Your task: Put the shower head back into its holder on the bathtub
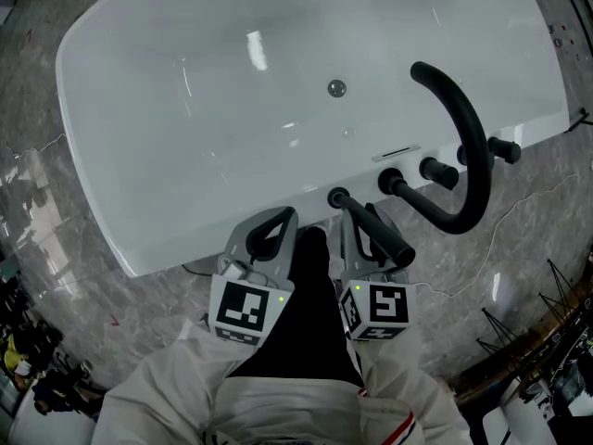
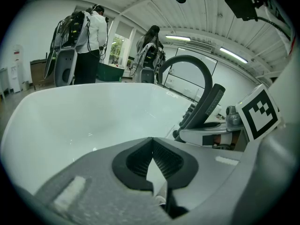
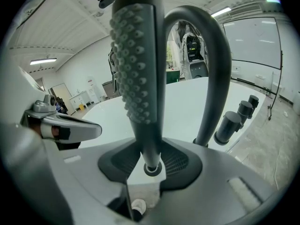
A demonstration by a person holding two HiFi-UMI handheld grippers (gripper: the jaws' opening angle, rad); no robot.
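Head view, bathtub: we see the white bathtub (image 1: 167, 146) across the far half of the scene, its drain (image 1: 336, 88) at mid-basin, on a marbled floor (image 1: 56, 221).
Head view, fittings: a black arched spout (image 1: 468, 146) rises from the near right rim, with black knobs (image 1: 435, 170) beside it.
Head view, holder: the ring-shaped holder (image 1: 338, 196) sits on the near rim, left of the knobs.
Head view, grippers: the left hand-held gripper (image 1: 283, 219) and the right hand-held gripper (image 1: 357, 213) lie side by side at the near rim.
Head view, shower head: the black shower head (image 1: 394, 239) is in the right one, its foot just beside the holder. We cannot tell whether it has gone in.
Left gripper view, jaws: they are clenched together with nothing between them, pointing over the basin.
Left gripper view, right side: we see the right hand-held gripper's marker cube (image 2: 259, 115) and the shower head standing in front of the spout.
Left gripper view, far: people (image 2: 93, 36) stand beyond the bathtub.
Right gripper view, jaws: they grasp the shower head low on its handle.
Right gripper view, shower head: it stands upright, nozzle nubs facing left, the spout arching behind it and the knobs to the right.
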